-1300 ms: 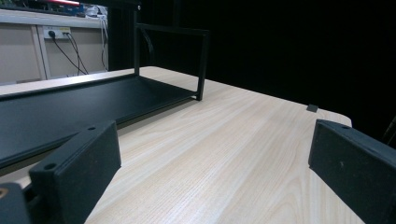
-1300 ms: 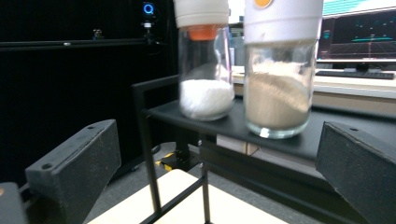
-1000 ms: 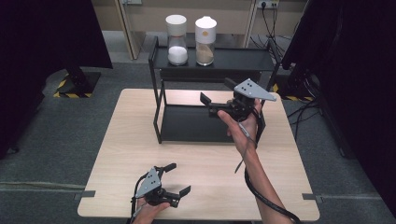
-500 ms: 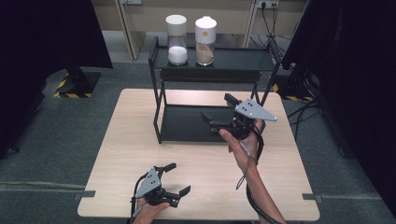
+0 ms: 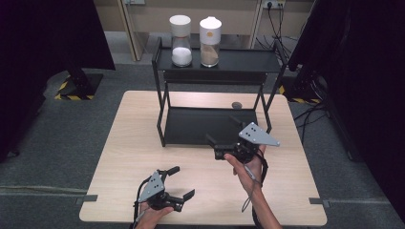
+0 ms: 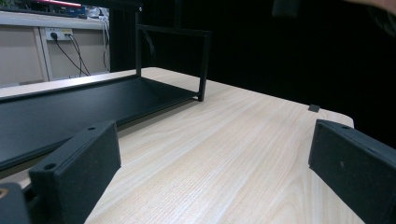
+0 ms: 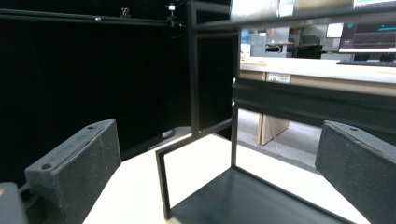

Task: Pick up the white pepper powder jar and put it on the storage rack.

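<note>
- At the lower left of the high view, the left gripper lies low over the table near its front edge, held by a hand that enters from the bottom; its jaws stand wide apart with nothing between them and point toward the right of the frame.
- In the left gripper view, bare wood grain lies between the wide jaws, and the black rack runs across the upper left.
- At the top centre of the high view, two jars stand side by side on the rack's upper shelf: a jar of white grains and a jar of tan grains. No writing on either can be read.
- Right of centre, the right gripper is held up by a raised hand just in front of the rack's lower shelf, jaws wide and empty, aimed toward the left.
- In the right gripper view, the rack's frame stands between the spread jaws.
</note>
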Motion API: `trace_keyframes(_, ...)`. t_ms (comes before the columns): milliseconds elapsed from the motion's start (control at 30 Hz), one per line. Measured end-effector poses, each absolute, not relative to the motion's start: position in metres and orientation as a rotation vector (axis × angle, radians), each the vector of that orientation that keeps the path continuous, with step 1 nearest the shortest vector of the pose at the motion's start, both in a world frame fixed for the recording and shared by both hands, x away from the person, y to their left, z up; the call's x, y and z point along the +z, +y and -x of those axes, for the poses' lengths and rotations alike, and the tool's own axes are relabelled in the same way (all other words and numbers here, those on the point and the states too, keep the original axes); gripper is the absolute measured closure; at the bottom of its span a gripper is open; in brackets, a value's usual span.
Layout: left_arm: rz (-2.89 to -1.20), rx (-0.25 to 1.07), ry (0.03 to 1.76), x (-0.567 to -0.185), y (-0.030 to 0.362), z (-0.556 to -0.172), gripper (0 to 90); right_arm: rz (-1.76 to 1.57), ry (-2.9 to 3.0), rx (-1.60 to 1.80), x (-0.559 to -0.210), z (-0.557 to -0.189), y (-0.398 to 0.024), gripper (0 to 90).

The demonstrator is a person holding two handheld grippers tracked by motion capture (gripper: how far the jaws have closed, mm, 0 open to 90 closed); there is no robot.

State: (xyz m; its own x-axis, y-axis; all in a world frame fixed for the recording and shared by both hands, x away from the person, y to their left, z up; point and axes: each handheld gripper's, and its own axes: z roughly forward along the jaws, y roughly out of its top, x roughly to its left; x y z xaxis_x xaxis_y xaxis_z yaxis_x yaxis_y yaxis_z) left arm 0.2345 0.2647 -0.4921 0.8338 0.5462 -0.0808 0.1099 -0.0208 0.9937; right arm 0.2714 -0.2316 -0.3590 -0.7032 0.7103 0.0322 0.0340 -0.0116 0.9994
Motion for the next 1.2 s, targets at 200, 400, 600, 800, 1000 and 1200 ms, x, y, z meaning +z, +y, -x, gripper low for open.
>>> trace_keyframes(200,-1.576,0.376,0.534,-0.492,0.265,-0.234,1.4,-0.779,1.776,1.753,-0.383,-0.262,-0.233,0.4)
trace_keyframes(400,-1.574,0.377,0.536,-0.492,0.265,-0.234,1.2,-0.793,1.786,1.747,-0.402,-0.256,-0.233,0.4)
trace_keyframes(600,-1.573,0.375,0.539,-0.492,0.265,-0.235,0.8,-0.807,1.791,1.748,-0.417,-0.250,-0.233,0.4)
trace_keyframes(800,-1.572,0.376,0.540,-0.492,0.265,-0.235,0.6,-0.825,1.806,1.739,-0.428,-0.244,-0.232,0.4)
trace_keyframes(1000,-1.572,0.376,0.542,-0.492,0.265,-0.235,0.2,-0.824,1.826,1.717,-0.434,-0.241,-0.231,0.4)
trace_keyframes(1200,-1.571,0.378,0.543,-0.492,0.266,-0.235,0.2,-0.834,1.833,1.713,-0.441,-0.235,-0.234,0.4)
